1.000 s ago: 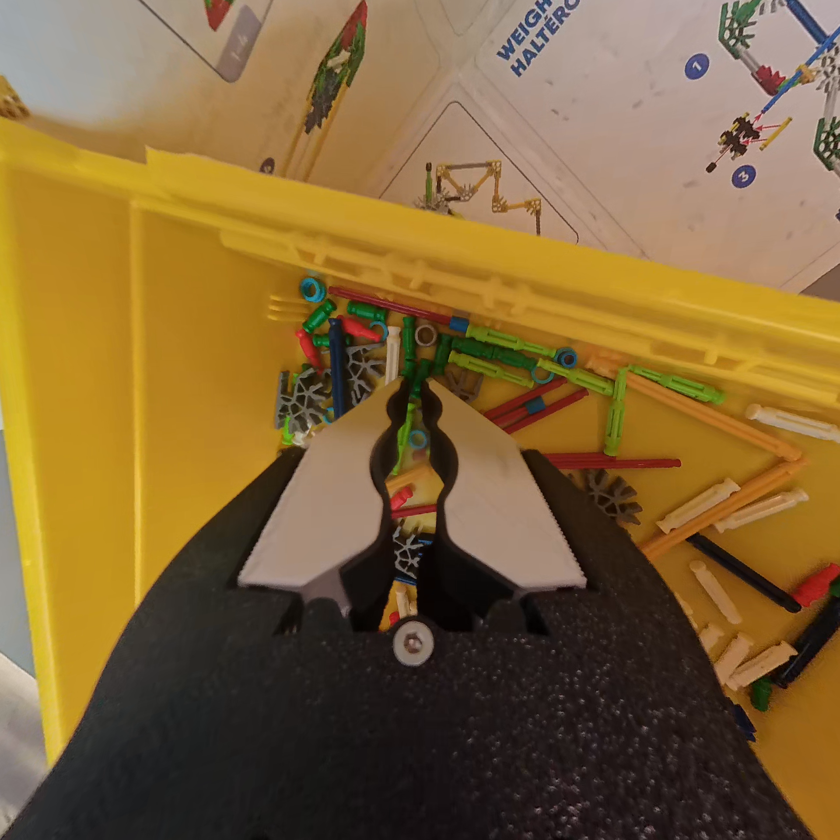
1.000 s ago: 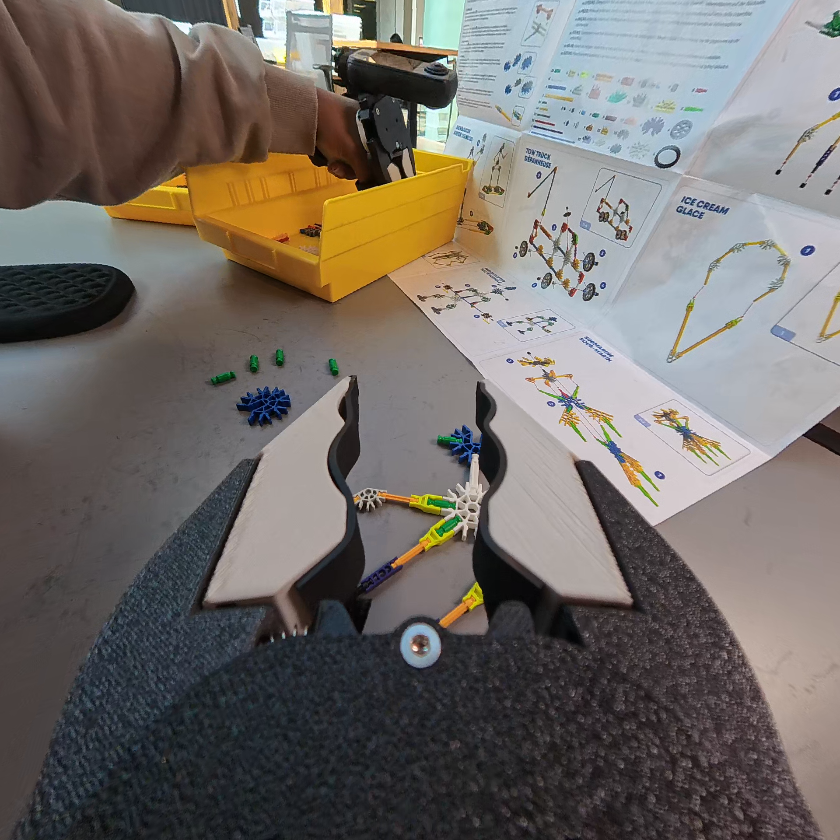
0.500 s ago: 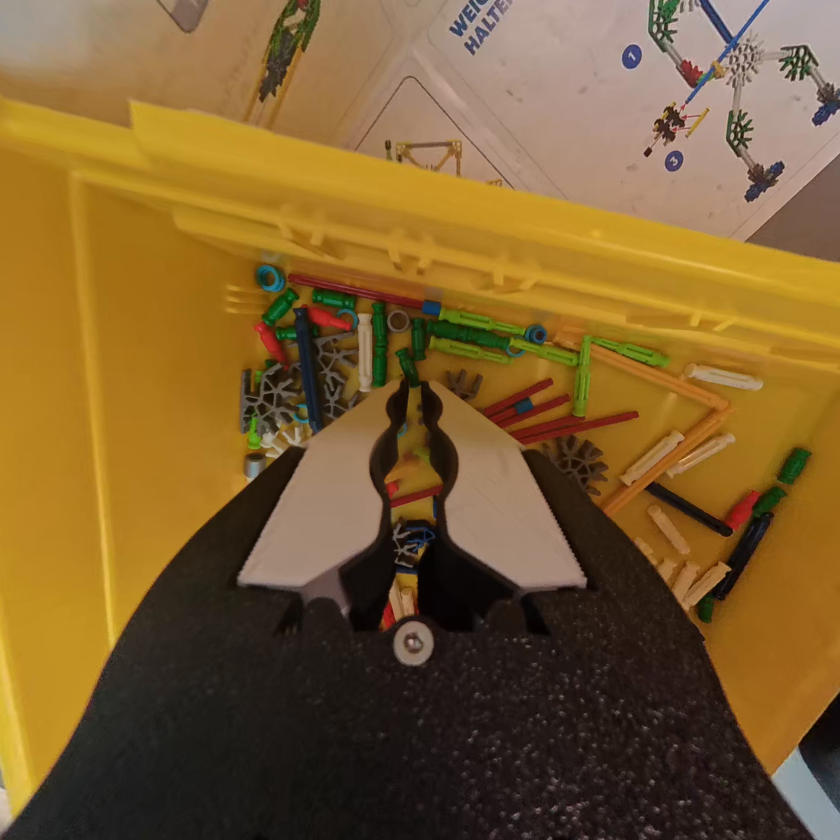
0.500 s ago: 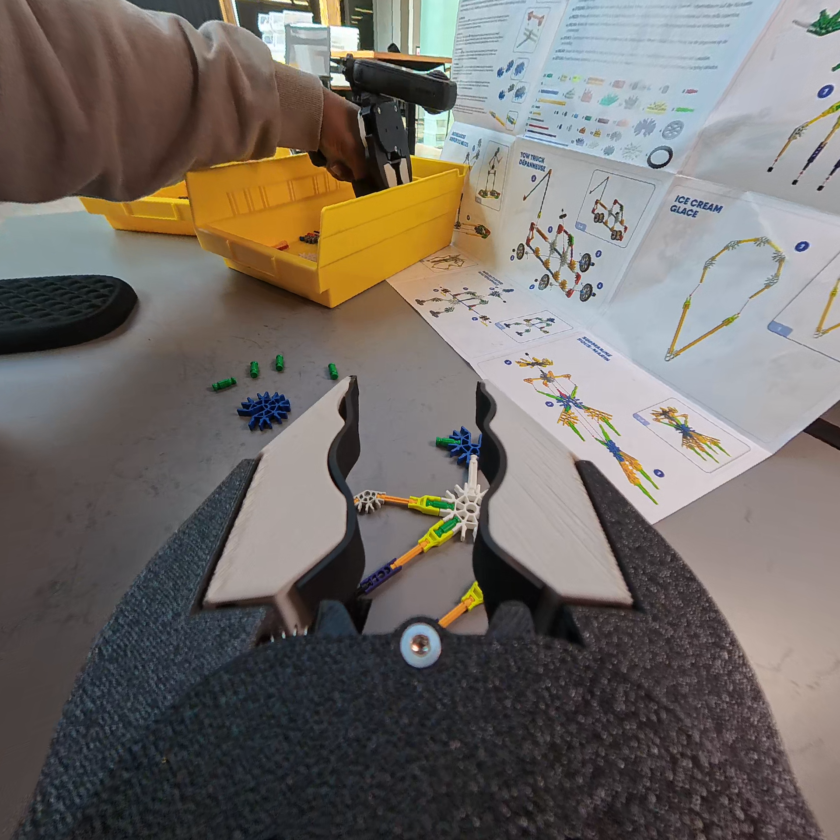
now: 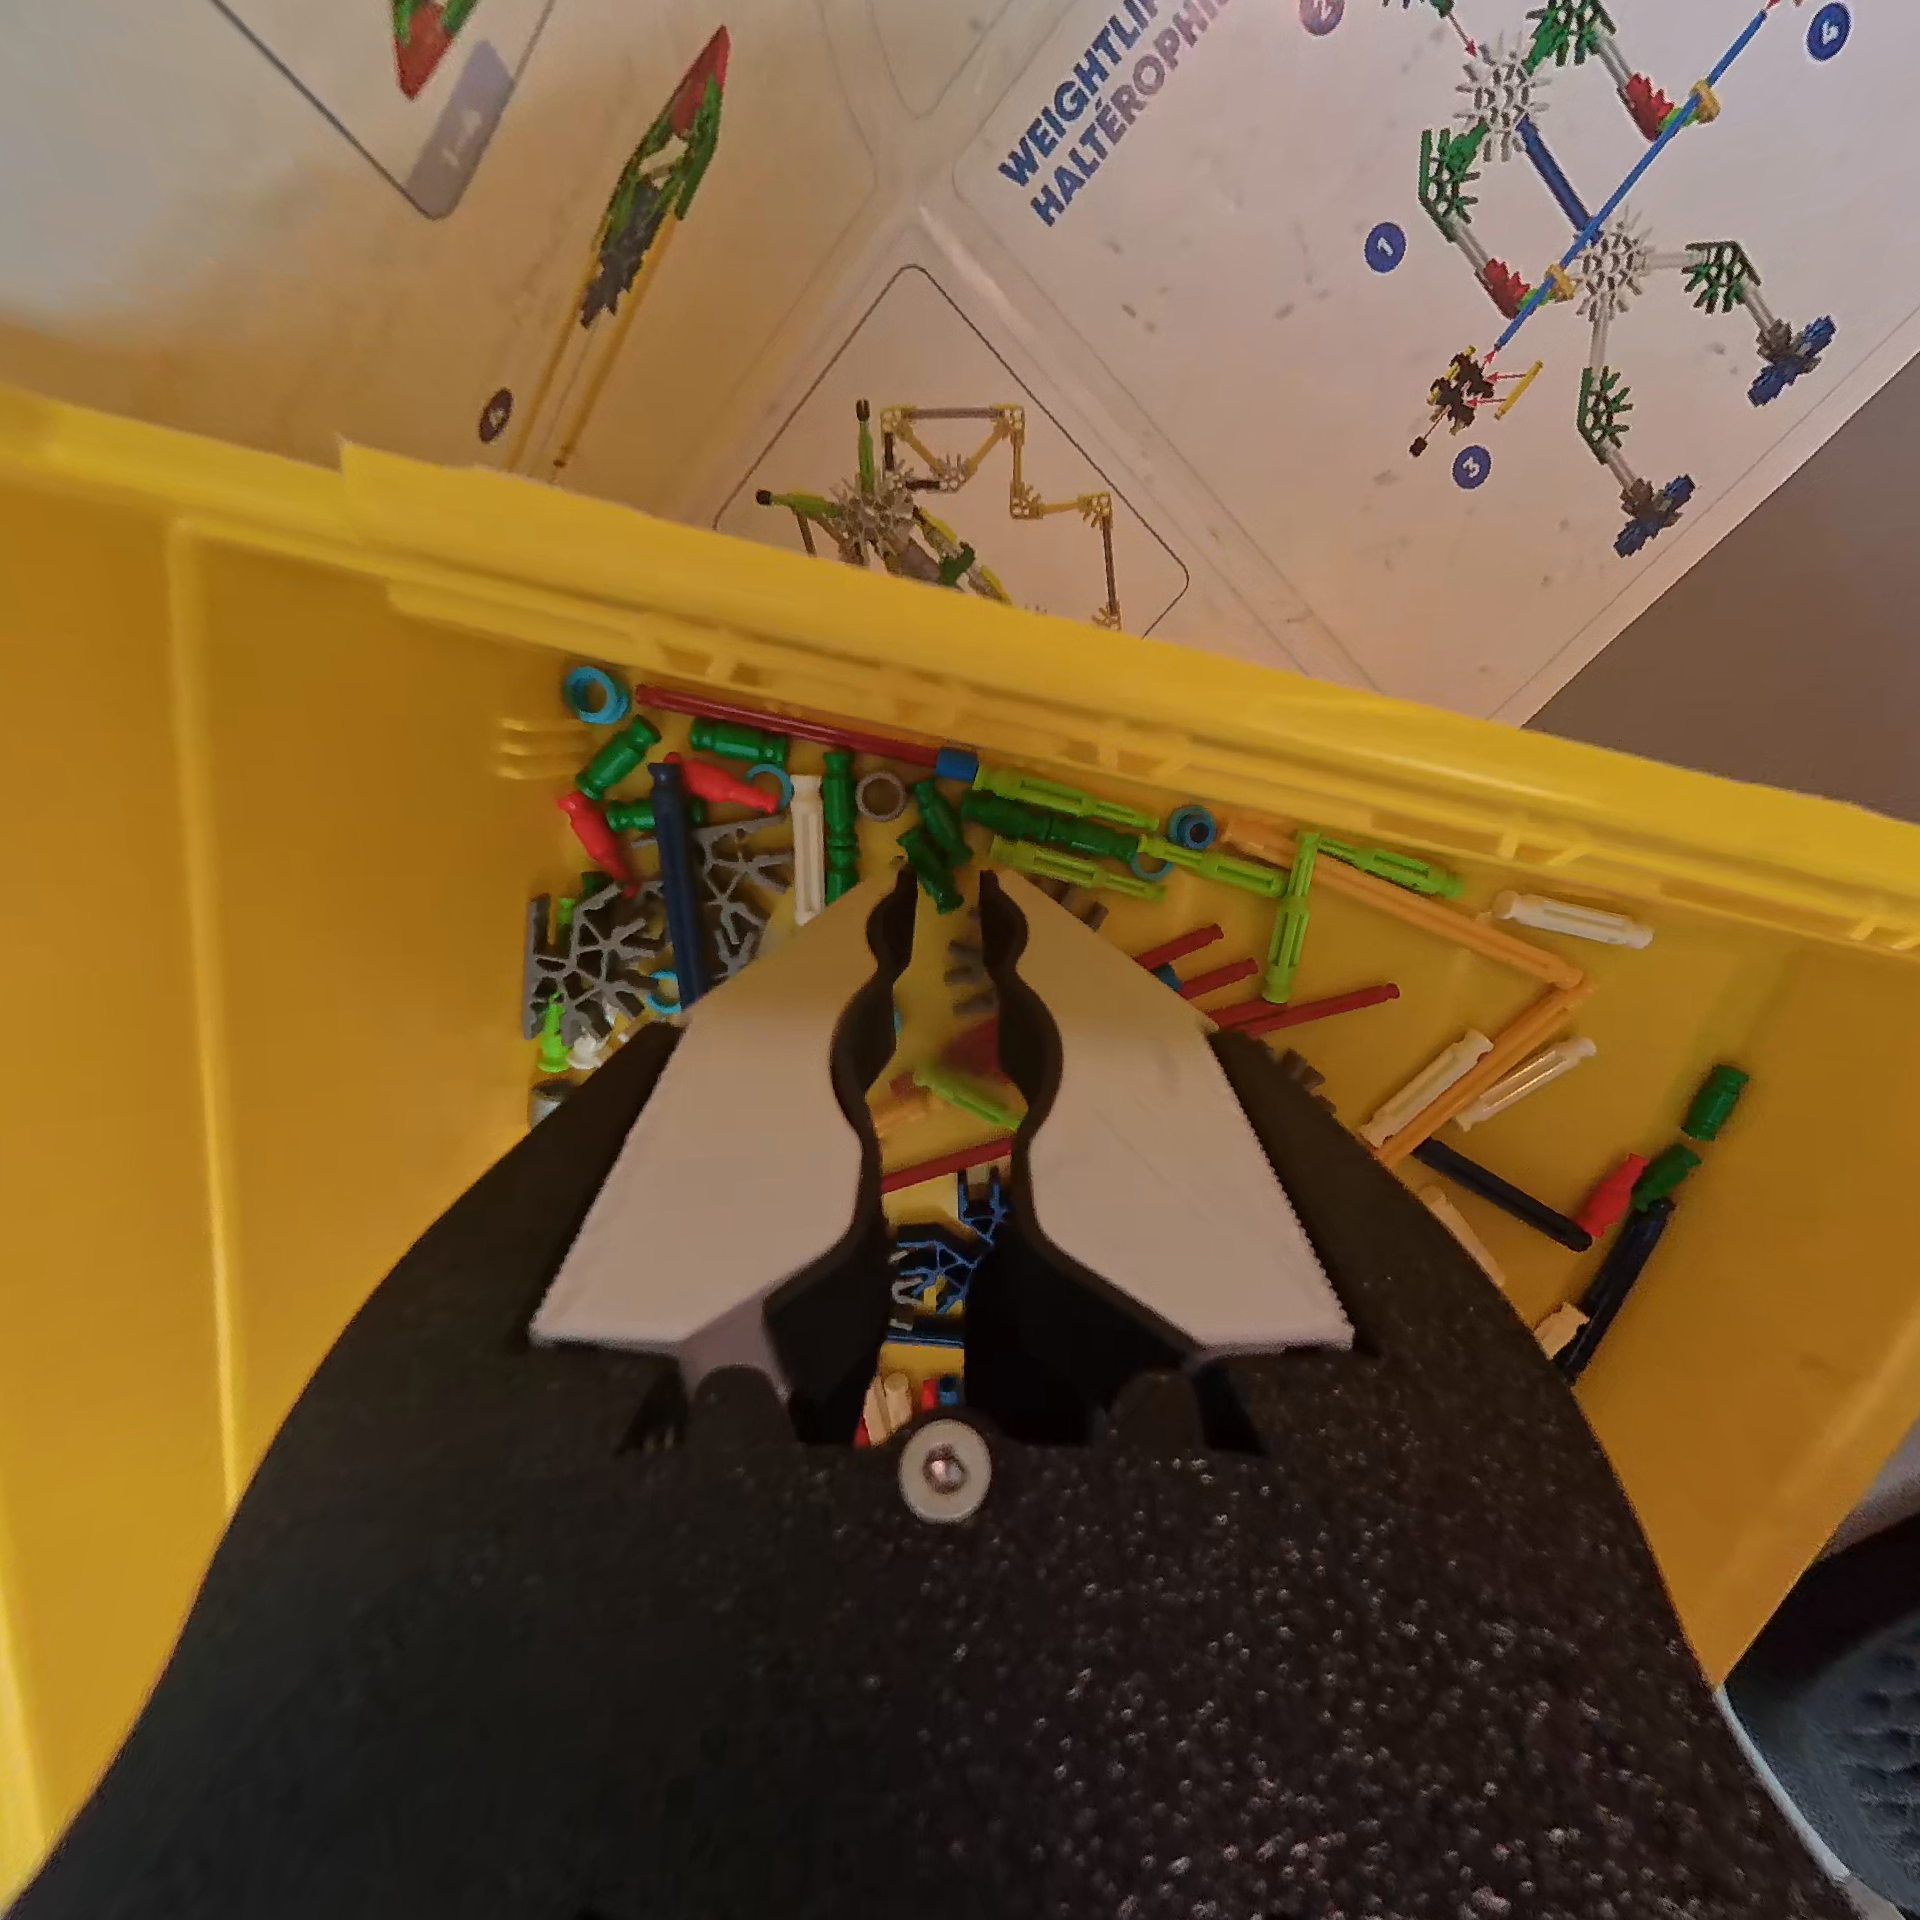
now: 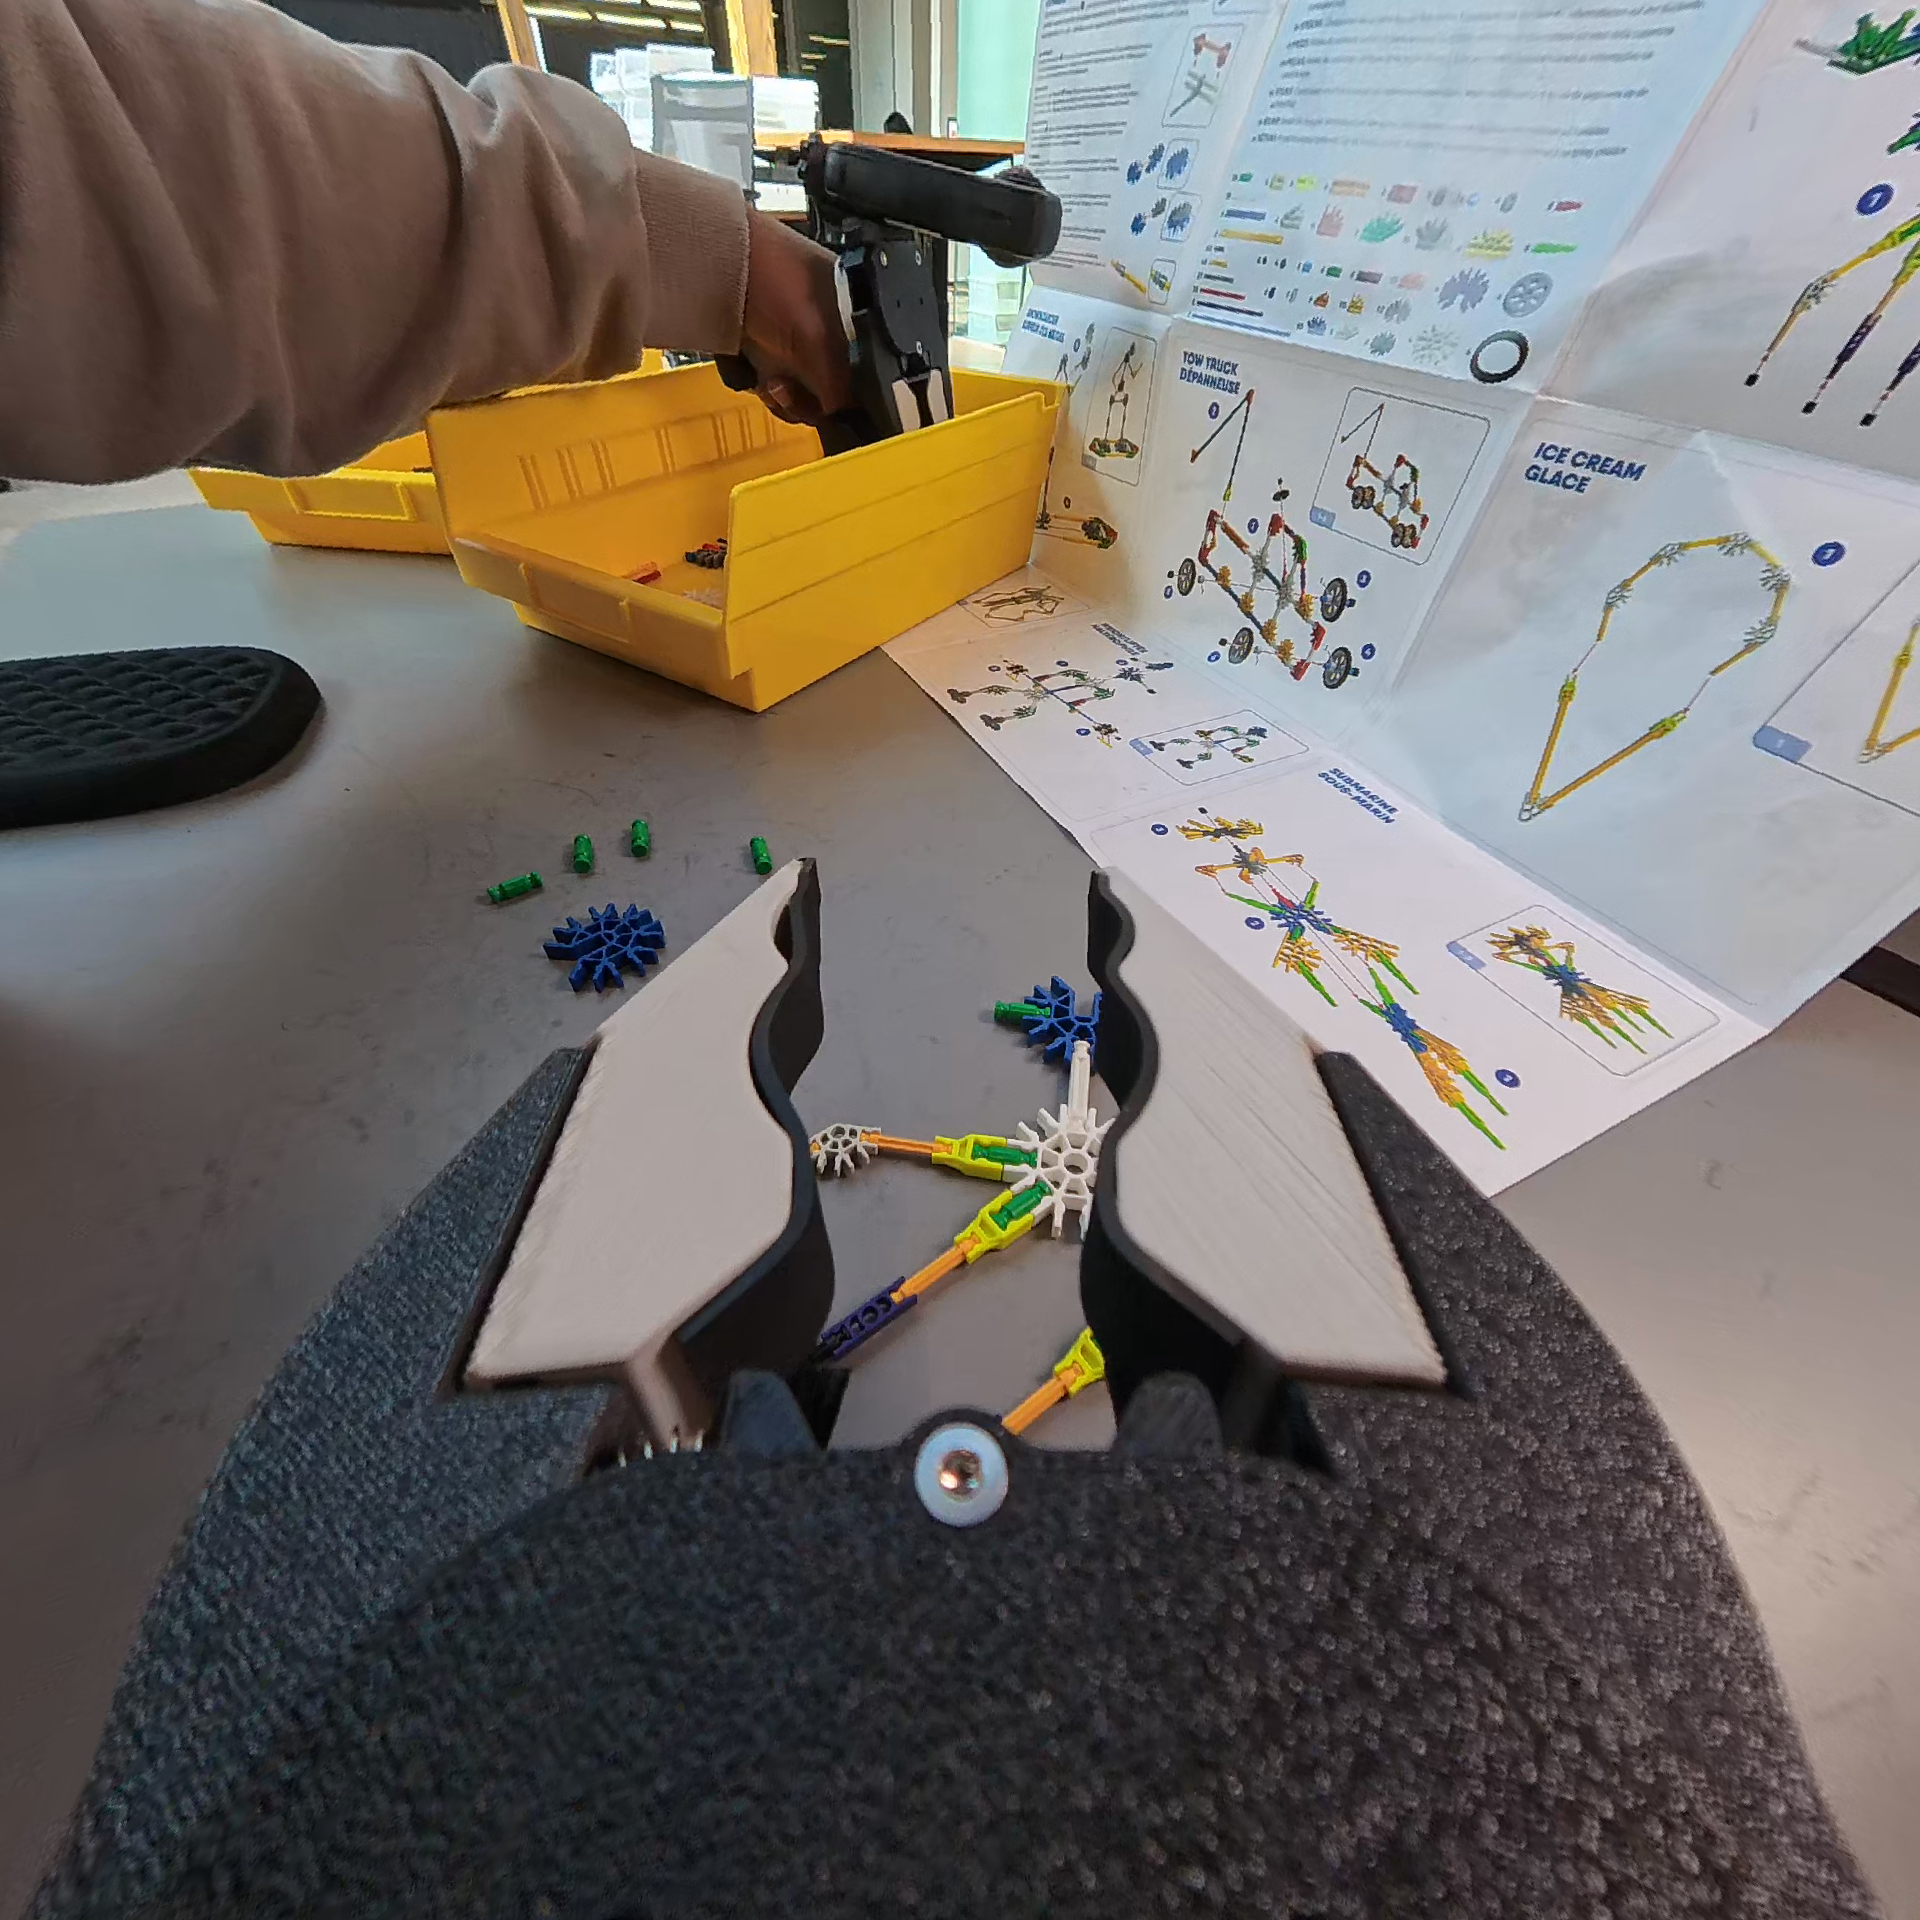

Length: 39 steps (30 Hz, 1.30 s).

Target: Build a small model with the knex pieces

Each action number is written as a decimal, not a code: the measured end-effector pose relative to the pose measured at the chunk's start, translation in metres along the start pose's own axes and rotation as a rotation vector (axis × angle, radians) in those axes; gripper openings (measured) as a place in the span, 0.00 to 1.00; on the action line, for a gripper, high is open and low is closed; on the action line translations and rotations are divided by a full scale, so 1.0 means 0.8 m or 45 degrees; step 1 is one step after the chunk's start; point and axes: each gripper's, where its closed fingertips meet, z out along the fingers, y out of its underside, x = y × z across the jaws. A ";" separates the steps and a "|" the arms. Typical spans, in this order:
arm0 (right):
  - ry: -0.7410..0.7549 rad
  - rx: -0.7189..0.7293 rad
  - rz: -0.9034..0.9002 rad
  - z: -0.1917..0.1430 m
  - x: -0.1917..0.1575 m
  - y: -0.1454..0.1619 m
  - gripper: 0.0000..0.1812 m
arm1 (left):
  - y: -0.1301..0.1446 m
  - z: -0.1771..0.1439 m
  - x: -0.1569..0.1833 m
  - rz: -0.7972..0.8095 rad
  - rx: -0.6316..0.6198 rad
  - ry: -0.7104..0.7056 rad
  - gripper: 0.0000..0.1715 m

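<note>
Your left gripper (image 5: 940, 894) hangs in the bin (image 5: 312, 935), jaws narrowly parted, empty, a green rod (image 5: 938, 847) at its tips. Your right gripper (image 6: 951, 914) gapes wide above the model (image 6: 1049, 1164).

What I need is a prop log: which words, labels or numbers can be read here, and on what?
Instruction sheet: blue printed headings and numbered blue dots beside the model drawings; I do not copy out writing.
Its top block of fine print: too small to read.
Yellow bin: no writing seen.
</note>
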 end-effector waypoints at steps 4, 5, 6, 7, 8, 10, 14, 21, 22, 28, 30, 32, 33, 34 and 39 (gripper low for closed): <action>0.002 0.002 0.002 0.000 0.000 0.000 0.28 | 0.004 0.007 -0.004 0.003 -0.041 -0.029 0.05; 0.002 0.003 0.004 0.000 0.001 0.000 0.28 | 0.004 0.008 -0.005 0.010 -0.045 -0.041 0.04; 0.002 0.004 0.007 0.000 0.001 -0.001 0.28 | 0.004 0.007 -0.006 0.012 -0.047 -0.046 0.04; 0.002 0.004 0.008 0.000 0.001 -0.001 0.28 | 0.004 0.007 -0.006 0.013 -0.051 -0.047 0.04; 0.001 0.004 0.008 0.000 0.001 -0.001 0.28 | 0.004 0.008 -0.006 0.016 -0.053 -0.051 0.04; 0.002 0.003 0.006 0.000 0.001 0.000 0.28 | 0.004 0.007 -0.006 0.029 -0.057 -0.067 0.04; 0.005 0.008 0.004 -0.001 0.001 -0.001 0.28 | 0.006 -0.013 -0.011 0.087 -0.046 -0.178 0.03; -0.011 -0.025 -0.049 0.003 -0.007 0.003 0.28 | -0.050 -0.127 0.143 0.375 0.336 -0.185 0.03; -0.013 -0.033 -0.063 0.004 -0.009 0.004 0.28 | -0.051 -0.124 0.182 0.451 0.346 -0.151 0.03; 0.004 -0.038 -0.092 0.004 -0.010 0.005 0.28 | -0.026 -0.016 0.336 0.699 0.261 0.076 0.03; 0.011 -0.029 -0.078 0.003 -0.008 0.004 0.28 | -0.027 0.004 0.353 0.717 0.253 0.121 0.03; 0.015 -0.021 -0.064 0.002 -0.006 0.002 0.28 | -0.028 0.016 0.361 0.723 0.237 0.153 0.03; 0.015 -0.018 -0.060 0.002 -0.005 0.002 0.28 | -0.027 0.020 0.364 0.732 0.222 0.158 0.03; 0.014 -0.017 -0.060 0.001 -0.005 0.002 0.28 | -0.025 0.025 0.365 0.747 0.204 0.160 0.03; 0.006 -0.033 -0.085 0.003 -0.009 0.004 0.28 | -0.018 0.037 0.368 0.780 0.161 0.151 0.03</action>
